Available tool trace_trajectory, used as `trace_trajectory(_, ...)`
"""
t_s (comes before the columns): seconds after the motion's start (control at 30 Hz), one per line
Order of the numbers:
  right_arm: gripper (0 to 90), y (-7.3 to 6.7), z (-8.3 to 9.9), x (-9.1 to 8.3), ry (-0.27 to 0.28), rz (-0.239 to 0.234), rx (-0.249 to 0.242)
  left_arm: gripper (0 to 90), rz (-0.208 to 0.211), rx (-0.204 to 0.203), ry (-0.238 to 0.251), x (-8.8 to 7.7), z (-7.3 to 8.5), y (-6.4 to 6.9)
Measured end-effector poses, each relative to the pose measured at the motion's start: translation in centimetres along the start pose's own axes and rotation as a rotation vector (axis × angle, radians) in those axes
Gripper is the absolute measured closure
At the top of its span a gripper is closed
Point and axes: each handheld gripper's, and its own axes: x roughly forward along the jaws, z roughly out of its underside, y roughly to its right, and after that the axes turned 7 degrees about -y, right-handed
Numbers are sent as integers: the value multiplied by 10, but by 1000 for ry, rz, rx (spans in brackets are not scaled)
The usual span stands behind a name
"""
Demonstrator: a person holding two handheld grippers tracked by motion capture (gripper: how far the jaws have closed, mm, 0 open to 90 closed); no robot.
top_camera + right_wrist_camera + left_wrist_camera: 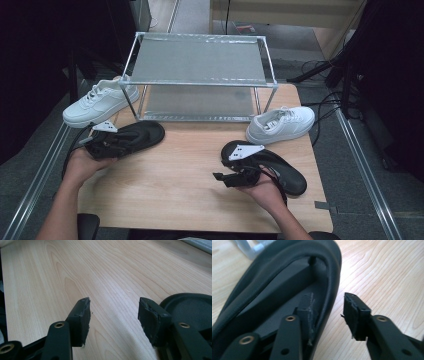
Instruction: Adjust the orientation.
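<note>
Two black flip-flop sandals on light wooden table (175, 185), left sandal (137, 136) rim between left gripper (329, 315) jaws, half-closed, not clamped, right gripper (113, 315) wide, beside right sandal (280, 170), silver two-tier rack (200, 60) shelves bare.

I am looking along my right gripper (113, 315) at the wooden table (75, 270) — its two black jaws are rising from six o'clock and standing well apart, with nothing but bare wood grain showing between the pads (81, 317). At about four o'clock a black sandal (192, 306) is lying on the table — its rounded edge is sitting just beside the right-hand jaw.
</note>
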Motion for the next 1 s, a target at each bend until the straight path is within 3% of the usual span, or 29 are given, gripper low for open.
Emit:
trace_trajectory(0.17,449,1,2,-2,5,1,9,702,20,2,8,-1,1,-4)
trace_trajectory(0.37,448,0,2,-2,2,1,10,802,33,44,4,-4,-1,0)
trace_trajectory(0.53,448,2,2,-2,10,-1,11,815,49,4,9,-9,-2,0)
trace_trajectory(0.57,448,2,2,-2,11,-2,13,815,64,-24,11,-10,-3,-1)
trace_trajectory(0.83,447,3,0,1,27,-17,18,818,73,-25,31,-19,-8,6)
trace_trajectory(1.0,446,3,-1,1,29,-13,16,817,64,-13,49,-28,-16,19)
